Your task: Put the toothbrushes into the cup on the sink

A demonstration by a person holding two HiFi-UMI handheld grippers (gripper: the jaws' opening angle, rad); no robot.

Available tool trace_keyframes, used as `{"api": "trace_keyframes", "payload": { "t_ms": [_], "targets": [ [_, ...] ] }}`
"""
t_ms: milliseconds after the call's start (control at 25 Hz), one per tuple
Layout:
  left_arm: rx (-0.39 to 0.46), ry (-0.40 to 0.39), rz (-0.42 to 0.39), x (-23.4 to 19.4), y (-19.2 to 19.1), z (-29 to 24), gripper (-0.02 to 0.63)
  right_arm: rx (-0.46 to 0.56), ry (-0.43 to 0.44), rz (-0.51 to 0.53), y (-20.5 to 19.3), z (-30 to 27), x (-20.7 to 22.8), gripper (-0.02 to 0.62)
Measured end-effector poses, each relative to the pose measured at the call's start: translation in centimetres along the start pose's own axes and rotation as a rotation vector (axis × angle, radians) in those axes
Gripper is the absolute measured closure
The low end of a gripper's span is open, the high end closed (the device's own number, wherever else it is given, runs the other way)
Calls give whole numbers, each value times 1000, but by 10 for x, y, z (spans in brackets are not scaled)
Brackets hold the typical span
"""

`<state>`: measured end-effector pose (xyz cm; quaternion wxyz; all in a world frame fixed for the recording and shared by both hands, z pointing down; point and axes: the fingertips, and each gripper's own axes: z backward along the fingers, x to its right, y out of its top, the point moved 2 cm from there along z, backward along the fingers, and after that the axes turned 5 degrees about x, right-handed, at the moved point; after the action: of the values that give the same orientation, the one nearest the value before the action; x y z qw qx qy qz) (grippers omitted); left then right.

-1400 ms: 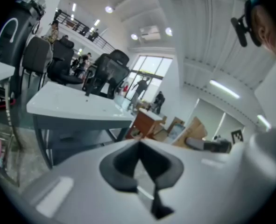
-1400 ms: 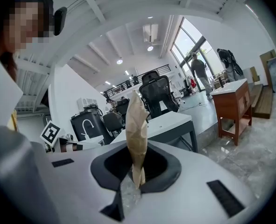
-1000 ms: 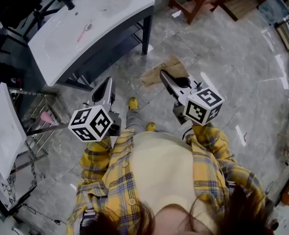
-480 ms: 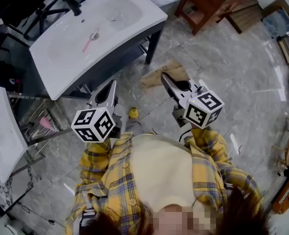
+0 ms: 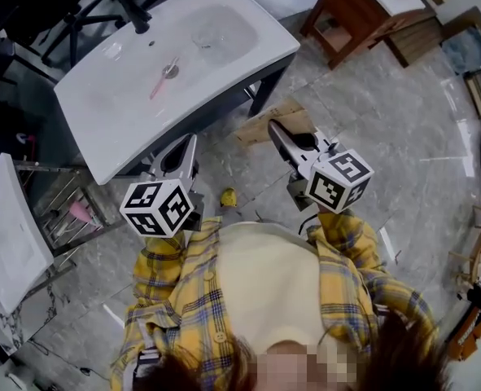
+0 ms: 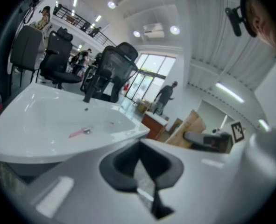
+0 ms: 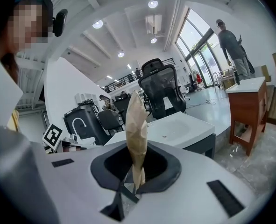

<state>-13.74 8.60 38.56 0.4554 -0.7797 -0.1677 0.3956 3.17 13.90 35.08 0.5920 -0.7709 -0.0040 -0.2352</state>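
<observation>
— Well, what does the head view give that the gripper views miss?

— The whole white sink [image 5: 102, 129], with a pink toothbrush [image 5: 160, 84] lying in its basin by the drain, plus the left tongs [image 5: 189, 140] and the right tongs [image 5: 272, 126] seen from behind. The left gripper view catches that toothbrush [image 6: 75, 134] too, low and side-on. The right gripper view shows only a corner of the sink [image 7: 184, 127].

— And the tongs' grip?

— Their own cameras settle it. The left tongs [image 6: 139, 147] are clenched on nothing, jaws pressed together. The right tongs [image 7: 133, 190] are clamped on a tan, paper-like strip [image 7: 135, 125] standing up between the jaws. From above, a brown flat piece [image 5: 293, 114] shows at that tip; whether it is the strip cannot be told.

— What differs from a second ago?

— The sink has slid down and rightward in the head view and more basin shows. The toothbrush sits closer to the tongs, which keep their pose before the person's plaid shirt [image 5: 175, 292].

— Where does the toothbrush lie relative to them?

— Ahead and left of the left tongs, well apart; farther still from the right tongs.
</observation>
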Motion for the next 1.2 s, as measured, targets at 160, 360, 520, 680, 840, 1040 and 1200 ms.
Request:
{"api": "trace_keyframes", "payload": {
  "t_ms": [160,360,520,680,840,1040,1200],
  "targets": [
    [3,-10,-6,-16,10,-7,600,-3,-4,13,4,-20,-1,554],
    [0,-18,-2,-25,17,-18,600,-18,-8,24,7,-35,3,554],
    [-2,-19,3,-26,23,-33,600,-21,-5,26,16,-46,15,554],
    [10,-11,8,-29,30,-52,600,-22,23,37,27,-61,30,554],
    [23,23,13,-32,40,-75,600,-32,68,49,41,-79,49,554],
    [44,54,11,-29,52,-104,600,-32,128,63,62,-99,73,554],
    [61,80,20,-30,61,-117,600,-47,170,69,71,-116,84,554]
  ]
}}
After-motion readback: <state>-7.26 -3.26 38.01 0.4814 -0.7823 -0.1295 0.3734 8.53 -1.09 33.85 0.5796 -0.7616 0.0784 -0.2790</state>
